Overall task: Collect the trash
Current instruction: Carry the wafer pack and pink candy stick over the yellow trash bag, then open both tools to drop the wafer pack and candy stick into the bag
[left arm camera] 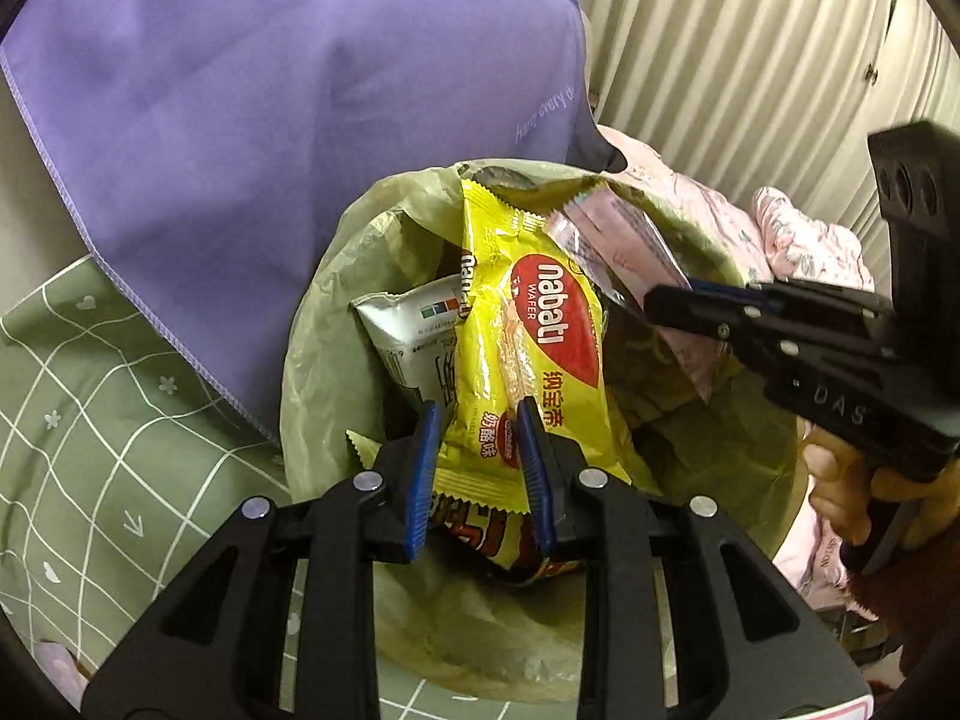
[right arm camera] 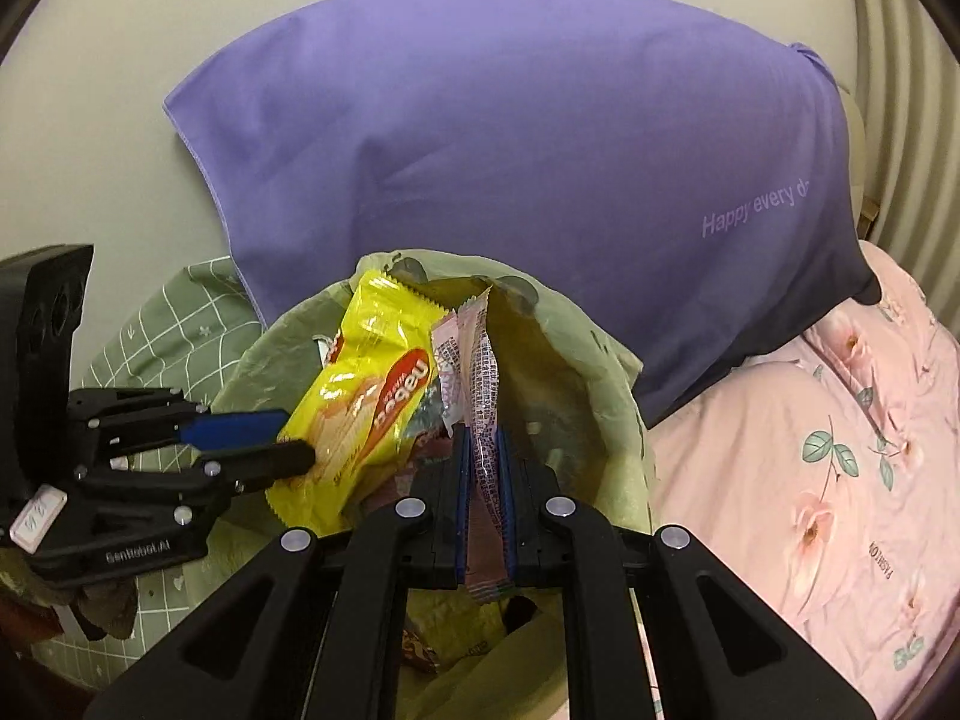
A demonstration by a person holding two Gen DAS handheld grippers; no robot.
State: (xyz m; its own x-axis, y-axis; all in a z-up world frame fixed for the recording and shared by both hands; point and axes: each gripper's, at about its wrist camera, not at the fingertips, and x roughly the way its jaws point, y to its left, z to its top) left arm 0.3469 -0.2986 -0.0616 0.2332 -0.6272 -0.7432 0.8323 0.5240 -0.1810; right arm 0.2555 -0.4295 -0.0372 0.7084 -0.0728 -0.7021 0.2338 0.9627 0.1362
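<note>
Left claw [left arm camera: 480, 450] clamps the lower end of a yellow wafer packet [left arm camera: 540, 348], centre of frame, over the open mouth of a green trash bag [left arm camera: 336, 276]. Right claw [right arm camera: 483, 480], nearly closed, pinches a pink wrapper [right arm camera: 480, 360] upright at centre frame above the same bag. Purple pillow [right arm camera: 510, 150] fills the upper frame; pink floral bedding [right arm camera: 840, 450] lies at right.

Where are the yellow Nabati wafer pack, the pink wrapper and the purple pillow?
yellow Nabati wafer pack [left arm camera: 558, 324]: left wrist view, on the red logo oval.
pink wrapper [right arm camera: 483, 414]: right wrist view, on its printed middle strip.
purple pillow [right arm camera: 510, 150]: right wrist view, on the centre of the pillowcase.
</note>
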